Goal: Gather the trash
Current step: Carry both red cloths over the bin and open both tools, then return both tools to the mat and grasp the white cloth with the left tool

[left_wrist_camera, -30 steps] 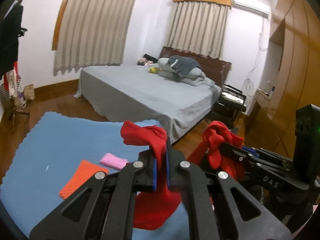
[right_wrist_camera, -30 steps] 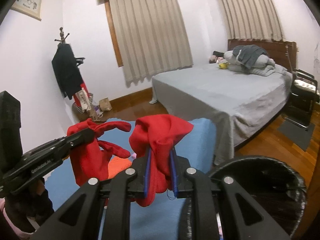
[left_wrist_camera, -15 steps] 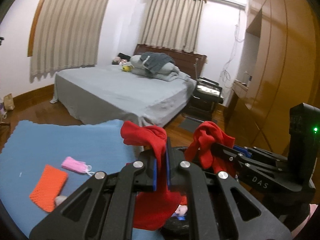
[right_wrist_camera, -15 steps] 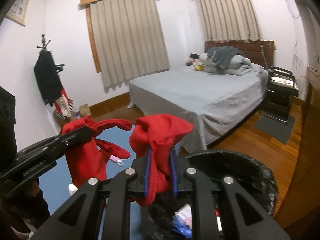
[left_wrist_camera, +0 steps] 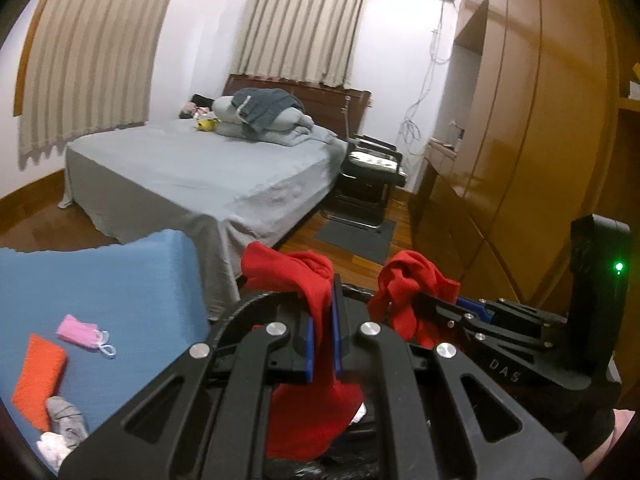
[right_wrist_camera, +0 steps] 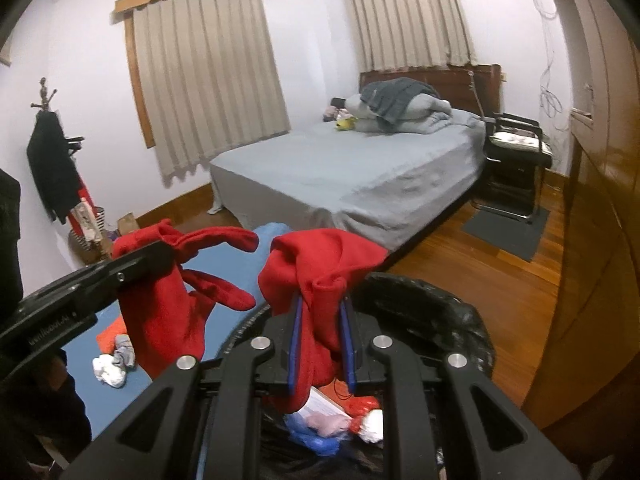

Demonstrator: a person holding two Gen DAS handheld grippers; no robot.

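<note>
My left gripper [left_wrist_camera: 322, 320] is shut on a red glove [left_wrist_camera: 312, 416] that hangs down between its blue pads. My right gripper [right_wrist_camera: 322, 340] is shut on a second red glove [right_wrist_camera: 320, 264], bunched above its fingers. Both gloves hang over the rim of a black-bagged trash bin [right_wrist_camera: 444, 308]. In the left wrist view the right gripper [left_wrist_camera: 424, 300] is close on the right with its glove [left_wrist_camera: 412, 280]. In the right wrist view the left gripper [right_wrist_camera: 160, 252] is on the left with its glove [right_wrist_camera: 172, 312]. The bin holds blue, pink and white rubbish [right_wrist_camera: 332, 428].
On the blue mat [left_wrist_camera: 120, 288] to the left lie a pink face mask [left_wrist_camera: 82, 332], an orange cloth [left_wrist_camera: 38, 376], a grey sock [left_wrist_camera: 66, 420] and white crumpled paper [left_wrist_camera: 52, 446]. A grey bed [left_wrist_camera: 200, 172] stands ahead, a black chair [left_wrist_camera: 368, 180] beside it and wooden wardrobes [left_wrist_camera: 540, 140] on the right.
Both grippers have swung to the right with their red gloves. The mat has slid to the left of both views, and the black bin has come in under the fingers.
</note>
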